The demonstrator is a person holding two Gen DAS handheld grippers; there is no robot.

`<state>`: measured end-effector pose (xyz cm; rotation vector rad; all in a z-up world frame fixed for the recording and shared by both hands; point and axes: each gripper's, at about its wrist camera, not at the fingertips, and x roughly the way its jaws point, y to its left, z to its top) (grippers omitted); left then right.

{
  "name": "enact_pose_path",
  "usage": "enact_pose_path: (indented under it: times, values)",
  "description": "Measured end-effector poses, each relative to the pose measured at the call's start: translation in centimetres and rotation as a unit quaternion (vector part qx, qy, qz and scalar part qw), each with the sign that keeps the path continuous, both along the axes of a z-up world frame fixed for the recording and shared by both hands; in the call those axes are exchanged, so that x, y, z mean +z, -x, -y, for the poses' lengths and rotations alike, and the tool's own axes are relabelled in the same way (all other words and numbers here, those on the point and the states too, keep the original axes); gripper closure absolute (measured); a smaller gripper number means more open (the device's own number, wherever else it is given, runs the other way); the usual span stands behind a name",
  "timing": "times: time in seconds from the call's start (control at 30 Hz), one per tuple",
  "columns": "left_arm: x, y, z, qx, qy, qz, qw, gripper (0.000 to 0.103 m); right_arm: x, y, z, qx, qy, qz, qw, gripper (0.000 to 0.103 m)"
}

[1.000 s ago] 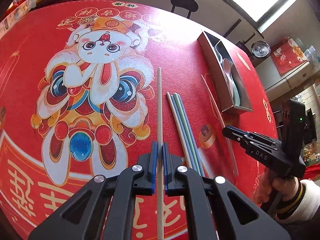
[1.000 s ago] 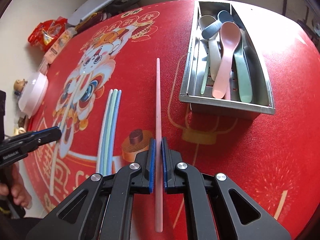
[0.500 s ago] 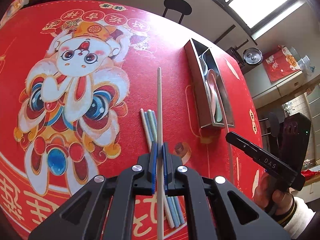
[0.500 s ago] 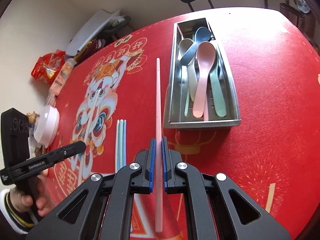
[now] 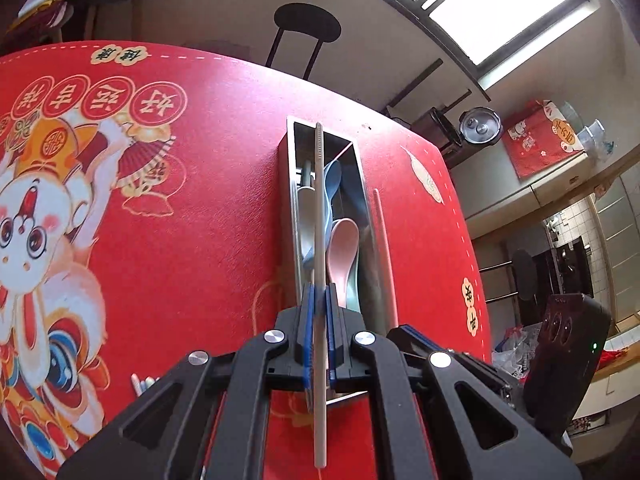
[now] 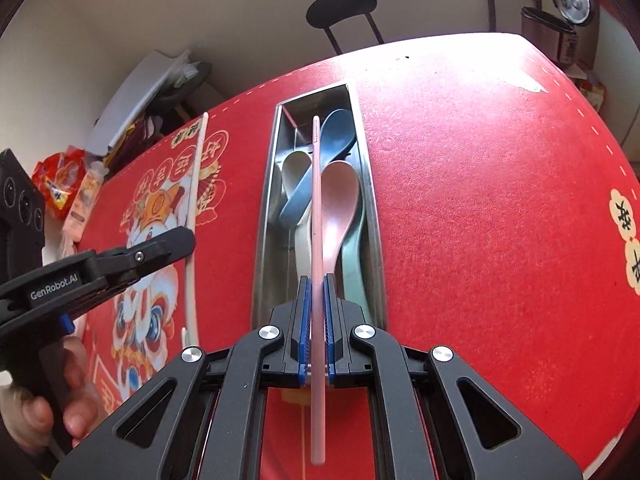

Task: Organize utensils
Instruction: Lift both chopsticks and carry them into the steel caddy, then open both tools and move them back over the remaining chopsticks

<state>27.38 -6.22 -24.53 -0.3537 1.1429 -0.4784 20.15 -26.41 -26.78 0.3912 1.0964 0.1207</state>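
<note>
Now a beige chopstick (image 5: 319,240) is clenched in the left tongs (image 5: 319,300) and a pink chopstick (image 6: 317,216) in the right tongs (image 6: 317,300) — both held above the steel tray (image 6: 262,216) of spoons (image 6: 336,208). If released unevenly, either stick could bridge the rim — or roll onto the tabletop (image 6: 480,200).

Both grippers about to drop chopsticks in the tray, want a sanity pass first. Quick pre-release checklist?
1. Left gripper clamped on the beige chopstick: ok.
2. Right gripper clamped on the pink chopstick: ok.
3. Each chopstick lined up lengthwise over the metal tray, per its own wrist view: ok.
4. Room in the tray: blue spoon, pink spoon and others crowd it: cannot tell.
5. Height of chopstick tips above the spoons: cannot tell.
6. Grippers clear of each other: close side by side in the left wrist view: cannot tell.
</note>
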Motion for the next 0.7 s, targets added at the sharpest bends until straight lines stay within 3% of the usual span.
enact_pose_path:
  times: [0.27,0.7]
  values:
    - [-1.9,-3.7,3.8,-0.016,-0.027,-0.011,0.9995,0.097,-1.4,-3.6,0.9,-0.009,0.021,-0.022,0.999,0.097]
    - [-4.0,-5.6,5.5,-0.042,-0.081,-0.023,0.9956,0.097,-2.4,-5.6,0.7,-0.011,0.028,-0.029,0.999,0.097]
